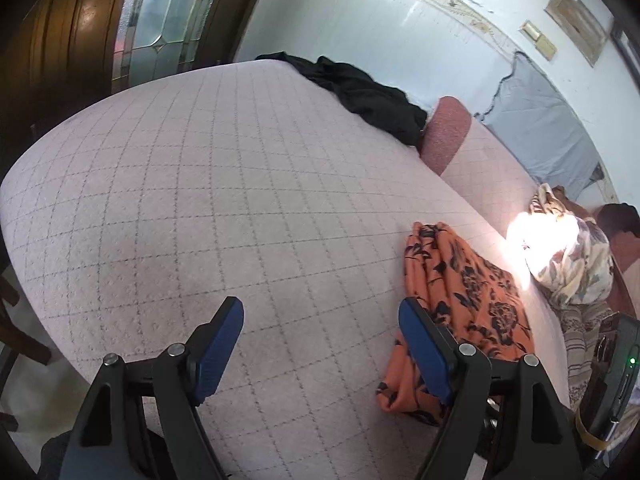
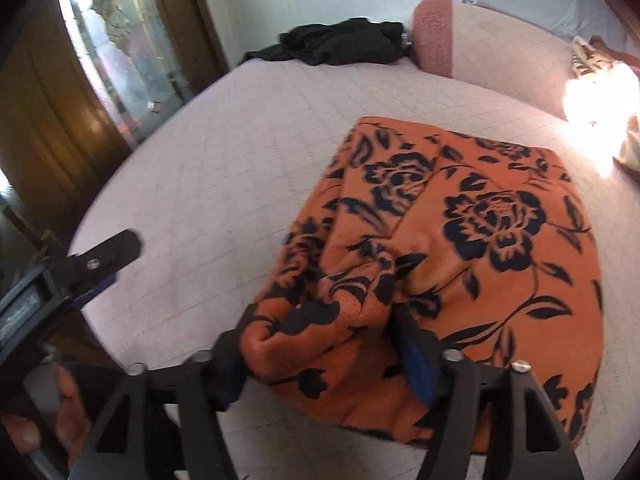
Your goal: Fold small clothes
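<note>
Left wrist view: left gripper (image 1: 320, 354) nearest the lens, blue pads (image 1: 218, 350) spread wide, nothing between them, only bare checked bedspread (image 1: 192, 184) under the gap. Its right-hand finger overlaps the near edge of the orange floral garment (image 1: 460, 300); can't tell if it touches. In this view the garment lies bunched along the right side of the bed. Far edge of the bed: dark crumpled garment (image 1: 368, 96), beside it a pink bolster (image 1: 446, 136). Behind that, a grey-blue pillow (image 1: 544, 128) against the pale wall. Right edge: light floral bundle (image 1: 576, 264), partly blown out by glare. Black device with a green light (image 1: 618, 380) at bottom right. Wooden door with a glass panel (image 1: 156, 20) top left.

Right wrist view: right gripper (image 2: 320, 364) at the bottom, jaws apart, with a bunched fold of the orange floral garment (image 2: 460, 220) sitting between them. Fabric bulges over the left finger and hides most of both pads; a strip of blue pad (image 2: 418, 372) shows on the right. Cloth sits loose rather than clamped flat, so it reads as released, not pinched. The rest of the garment lies spread on the bedspread (image 2: 200, 168), roughly mid-bed. Left gripper's finger (image 2: 108, 254) pokes in at left, well clear of the cloth. A hand (image 2: 52, 412) grips a handle in the bottom-left corner. Dark garment (image 2: 340, 44) and pink bolster (image 2: 434, 36) at the far edge. Image is a bit motion-blurred.
</note>
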Demonstrator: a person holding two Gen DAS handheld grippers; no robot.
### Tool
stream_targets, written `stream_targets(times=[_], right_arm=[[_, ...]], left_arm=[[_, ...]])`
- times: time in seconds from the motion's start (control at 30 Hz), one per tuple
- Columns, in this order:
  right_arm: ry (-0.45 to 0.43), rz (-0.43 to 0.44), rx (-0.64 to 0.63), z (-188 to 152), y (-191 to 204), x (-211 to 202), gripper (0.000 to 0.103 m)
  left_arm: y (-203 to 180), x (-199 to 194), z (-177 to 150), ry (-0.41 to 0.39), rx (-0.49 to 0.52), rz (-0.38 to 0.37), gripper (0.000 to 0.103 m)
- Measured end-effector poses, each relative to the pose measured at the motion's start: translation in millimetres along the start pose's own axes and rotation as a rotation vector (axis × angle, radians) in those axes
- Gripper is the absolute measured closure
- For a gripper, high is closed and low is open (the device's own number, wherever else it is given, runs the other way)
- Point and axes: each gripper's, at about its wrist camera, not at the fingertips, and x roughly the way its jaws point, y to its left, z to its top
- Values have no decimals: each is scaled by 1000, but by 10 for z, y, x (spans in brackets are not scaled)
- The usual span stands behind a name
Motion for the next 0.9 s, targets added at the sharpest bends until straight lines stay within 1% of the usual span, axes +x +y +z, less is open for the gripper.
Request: stream_targets(times=[0.07,0.13,0.23,0.27,0.33,0.4,0.47,0.53,0.57,0.6,0.63,0.67,0.7,0.73,0.8,0.87,0.9], right_arm=[[-36,69,39,-41,-20,-108,31],[-91,119,103,-101,-144,-294,31],[-177,130,199,-253,-380,-617,30],[-197,132,228,-297,-466,-696,28],[-234,106,275,-389,-639,-824,26],[-249,94,326,-447,-814,-898,26],[-251,107,387,-521,-1021,-930,26],[-256,117,422,-573,-1134,-971,26],[-259,119,426,-598,-1160,-1000,26],[-261,119,428,-614,-1189,-1010,26],[-264,121,433,-642,-1236,-1009,26],[-265,125,441,-658,-1265,-1006,26],[-264,130,452,-684,-1300,-1004,26],[-268,134,462,-730,-1320,-1023,26],[-273,135,472,-751,-1368,-1051,26],[-284,143,480,-761,-1381,-1055,26],[-284,143,481,-758,-1386,-1051,26]], left_arm=[[-99,-35,-27,5,28,-41,22],[-206,-83,-64,8,66,-87,22],[-468,-161,-203,33,162,-148,22],[-575,-158,-259,50,192,-170,22],[-786,-121,-350,93,251,-204,22],[-980,-2,-417,131,302,-190,22],[-1103,172,-434,172,306,-163,22],[-1195,302,-424,188,300,-144,23],[-1237,364,-420,193,305,-133,27],[-1262,443,-431,215,304,-123,33],[-1266,547,-419,261,283,-120,61],[-1244,623,-398,304,256,-125,87],[-1217,652,-359,319,227,-128,87],[-1192,611,-307,304,206,-151,88],[-1202,389,-198,239,210,-199,89],[-1232,133,-142,144,257,-231,89],[-1189,130,-154,132,258,-211,89]])
